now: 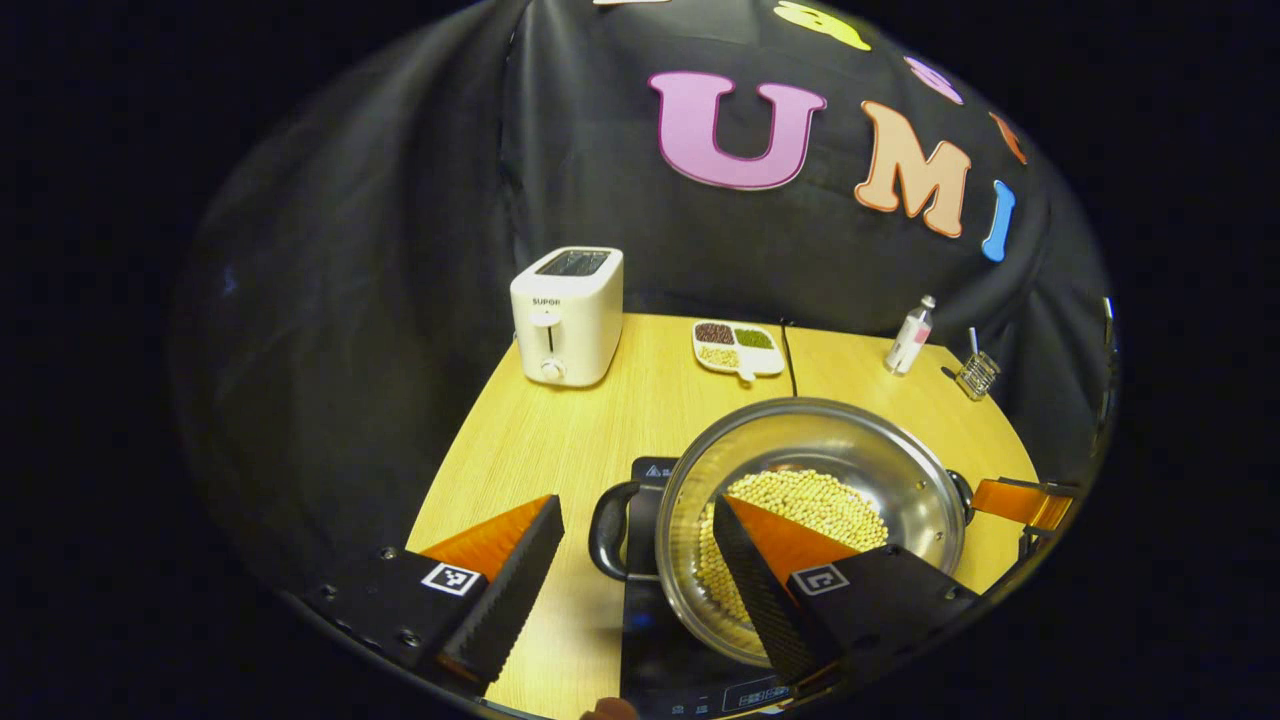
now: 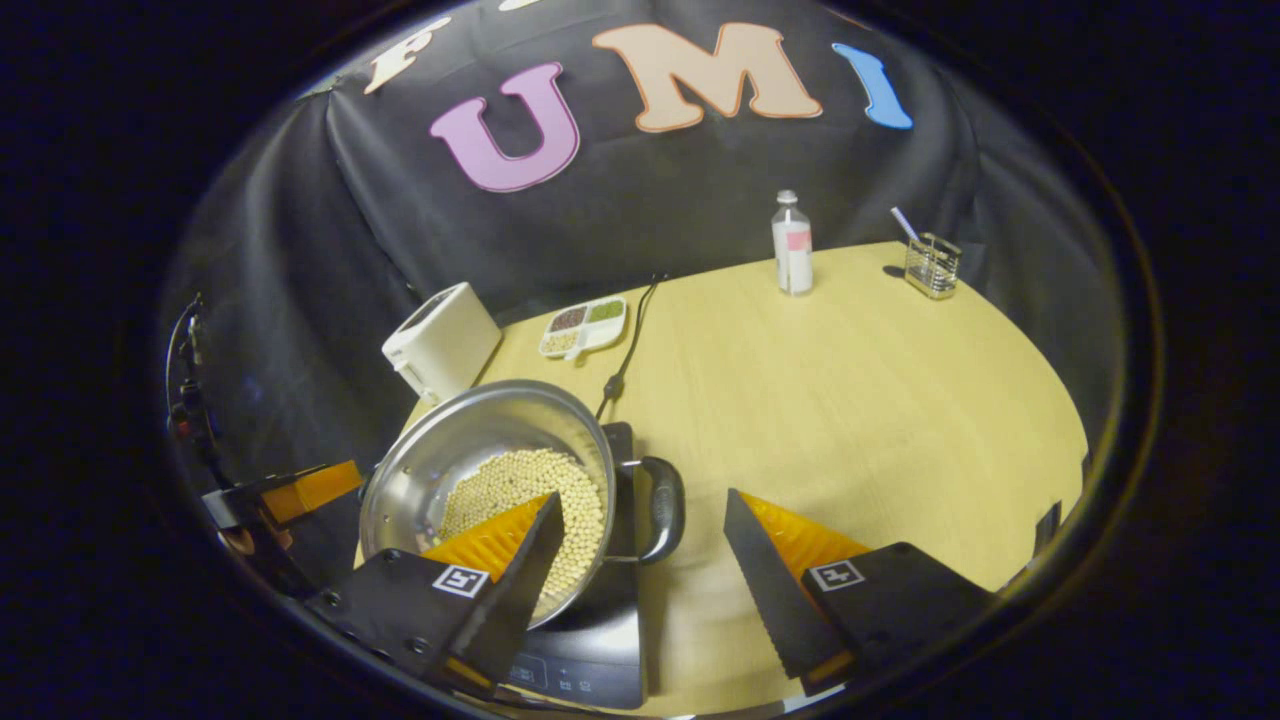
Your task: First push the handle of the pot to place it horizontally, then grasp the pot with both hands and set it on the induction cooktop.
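the wooden table [image 2: 850, 400] spans the middle of the right gripper view and runs from the centre to the lower left of the left gripper view. the steel pot [image 1: 810, 520], holding pale beans, sits on the black induction cooktop [image 1: 650, 640] at lower centre of the left gripper view; in the right gripper view it lies at lower left. its black handles stick out sideways, one [image 1: 612, 530] to the left of the bowl, the other [image 2: 662, 508] to its right in the right gripper view.

the left gripper [image 1: 636, 545] is spread wide at the bottom of its view, one finger over the table, the other over the pot's bowl, the handle in the gap, neither clearly touching it. the right gripper [image 2: 640, 540] is likewise open, its handle in the gap.

a white toaster [image 1: 567, 315] stands upper left of the pot. a divided dish [image 1: 738, 348] of grains lies behind the pot. a small bottle [image 2: 792, 245] and a wire holder [image 2: 932, 265] stand at upper right.
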`<state>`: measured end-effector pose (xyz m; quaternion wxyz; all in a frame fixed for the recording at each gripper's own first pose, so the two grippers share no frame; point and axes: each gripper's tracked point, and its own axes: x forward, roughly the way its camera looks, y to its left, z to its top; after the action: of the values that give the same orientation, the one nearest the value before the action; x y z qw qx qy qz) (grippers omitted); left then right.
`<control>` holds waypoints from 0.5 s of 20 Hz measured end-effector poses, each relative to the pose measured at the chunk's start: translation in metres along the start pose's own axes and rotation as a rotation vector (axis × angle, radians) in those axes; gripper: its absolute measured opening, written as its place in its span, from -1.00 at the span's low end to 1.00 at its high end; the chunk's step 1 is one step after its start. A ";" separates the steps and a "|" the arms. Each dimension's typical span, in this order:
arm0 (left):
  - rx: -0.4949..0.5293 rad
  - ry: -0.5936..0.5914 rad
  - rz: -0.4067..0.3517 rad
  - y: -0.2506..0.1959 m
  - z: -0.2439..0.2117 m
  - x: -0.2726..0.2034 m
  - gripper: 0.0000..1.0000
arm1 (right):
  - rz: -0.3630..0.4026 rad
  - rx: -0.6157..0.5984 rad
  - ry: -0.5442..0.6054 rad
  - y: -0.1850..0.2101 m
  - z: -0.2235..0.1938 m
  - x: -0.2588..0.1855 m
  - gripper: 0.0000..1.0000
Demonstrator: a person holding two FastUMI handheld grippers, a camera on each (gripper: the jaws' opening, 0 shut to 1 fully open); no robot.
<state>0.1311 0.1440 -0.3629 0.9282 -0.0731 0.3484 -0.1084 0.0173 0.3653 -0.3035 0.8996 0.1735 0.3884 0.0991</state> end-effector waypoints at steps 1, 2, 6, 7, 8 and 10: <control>0.009 -0.011 0.002 -0.003 0.002 -0.002 0.94 | -0.001 -0.002 -0.011 -0.002 0.002 -0.002 0.99; 0.017 -0.019 0.000 -0.005 0.004 -0.003 0.94 | -0.001 -0.002 -0.025 -0.005 0.006 -0.005 0.99; 0.015 -0.032 -0.004 -0.029 0.010 -0.004 0.94 | -0.002 -0.004 -0.047 -0.020 0.012 -0.009 0.92; 0.009 -0.031 -0.002 -0.034 0.008 -0.006 0.94 | -0.001 -0.007 -0.051 -0.025 0.014 -0.009 0.99; 0.006 -0.032 0.003 -0.039 0.009 -0.007 0.94 | 0.000 -0.012 -0.059 -0.031 0.017 -0.010 0.99; 0.009 -0.041 0.014 -0.055 0.011 -0.011 0.94 | 0.004 -0.021 -0.077 -0.046 0.026 -0.013 0.99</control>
<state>0.1220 0.0940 -0.3358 0.9361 -0.0687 0.3295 -0.1022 0.0300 0.3133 -0.2961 0.9154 0.1685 0.3522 0.0982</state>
